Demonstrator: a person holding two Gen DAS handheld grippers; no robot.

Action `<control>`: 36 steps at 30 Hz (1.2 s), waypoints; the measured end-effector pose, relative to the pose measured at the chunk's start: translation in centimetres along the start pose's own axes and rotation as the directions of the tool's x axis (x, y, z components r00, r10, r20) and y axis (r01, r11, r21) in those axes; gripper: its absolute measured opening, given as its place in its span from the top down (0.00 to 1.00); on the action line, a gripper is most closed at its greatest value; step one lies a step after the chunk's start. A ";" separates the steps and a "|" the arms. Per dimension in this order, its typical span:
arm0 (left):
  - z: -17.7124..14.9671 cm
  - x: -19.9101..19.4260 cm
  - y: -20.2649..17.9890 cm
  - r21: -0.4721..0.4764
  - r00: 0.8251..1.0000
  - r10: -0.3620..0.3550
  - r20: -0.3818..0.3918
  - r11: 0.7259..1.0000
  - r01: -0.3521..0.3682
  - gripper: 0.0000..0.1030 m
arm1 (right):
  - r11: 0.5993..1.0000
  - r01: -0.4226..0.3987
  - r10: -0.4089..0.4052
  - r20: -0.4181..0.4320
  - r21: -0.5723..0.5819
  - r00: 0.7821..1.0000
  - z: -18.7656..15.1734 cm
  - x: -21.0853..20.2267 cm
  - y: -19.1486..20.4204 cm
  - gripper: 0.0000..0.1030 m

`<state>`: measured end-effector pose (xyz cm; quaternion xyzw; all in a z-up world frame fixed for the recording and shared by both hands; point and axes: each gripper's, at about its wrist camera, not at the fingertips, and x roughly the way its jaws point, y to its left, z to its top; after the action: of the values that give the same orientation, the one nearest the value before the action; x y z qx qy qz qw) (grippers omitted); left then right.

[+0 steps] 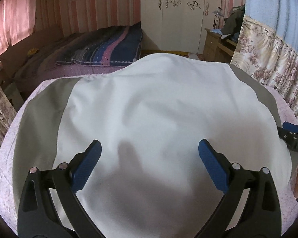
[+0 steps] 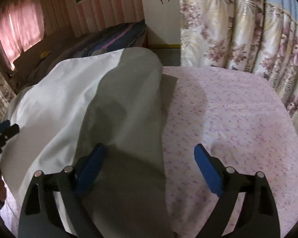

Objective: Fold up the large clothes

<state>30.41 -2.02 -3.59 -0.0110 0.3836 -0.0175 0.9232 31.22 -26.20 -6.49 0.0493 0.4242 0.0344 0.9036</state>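
A large white garment with grey side panels (image 1: 158,109) lies spread flat on a pink flowered sheet (image 1: 6,158). My left gripper (image 1: 149,148) hovers over its white middle, jaws wide open, holding nothing. In the right wrist view the garment (image 2: 73,99) fills the left half, with its grey panel (image 2: 129,109) in the centre. My right gripper (image 2: 149,152) is wide open and empty over the grey panel's right edge, one finger above cloth, the other above the sheet (image 2: 238,119). The right gripper's tip also shows at the right edge of the left wrist view (image 1: 293,136).
A bed with a dark striped blanket (image 1: 101,47) stands behind the surface. A white wardrobe (image 1: 178,19) and a wooden desk (image 1: 218,41) are at the back. A floral curtain (image 2: 248,39) hangs close on the right. Pink curtains (image 1: 12,19) are at far left.
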 end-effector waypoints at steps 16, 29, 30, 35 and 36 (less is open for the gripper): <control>-0.4 1.4 -1.1 0.022 0.998 -0.051 -0.029 0.998 0.052 0.05 | 0.972 -0.227 0.232 -0.116 0.052 0.966 -0.4 1.6 3.2 0.61; -0.5 2.2 0.1 -0.005 0.999 0.000 -0.047 1.000 0.000 0.05 | 0.950 -0.297 0.293 0.051 0.099 0.955 2.8 -4.7 4.2 0.90; -0.5 2.1 0.3 -0.012 0.999 0.011 -0.039 1.000 -0.011 0.09 | 0.953 -0.287 0.282 0.067 0.093 0.957 3.1 -5.3 4.9 0.90; 0.2 1.8 0.0 -0.027 0.997 -0.044 -0.060 0.999 0.043 0.67 | 0.959 -0.265 0.250 0.144 0.098 0.958 4.4 -8.3 8.7 0.91; 0.4 1.5 0.1 -0.029 0.998 -0.038 -0.051 0.999 0.037 0.72 | 0.961 -0.261 0.244 0.161 0.091 0.956 4.9 -8.9 10.1 0.91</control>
<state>31.77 -1.97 -4.34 -0.0309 0.4072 -0.0297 0.9123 29.11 -17.43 4.59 0.1556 0.3474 0.1223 0.9166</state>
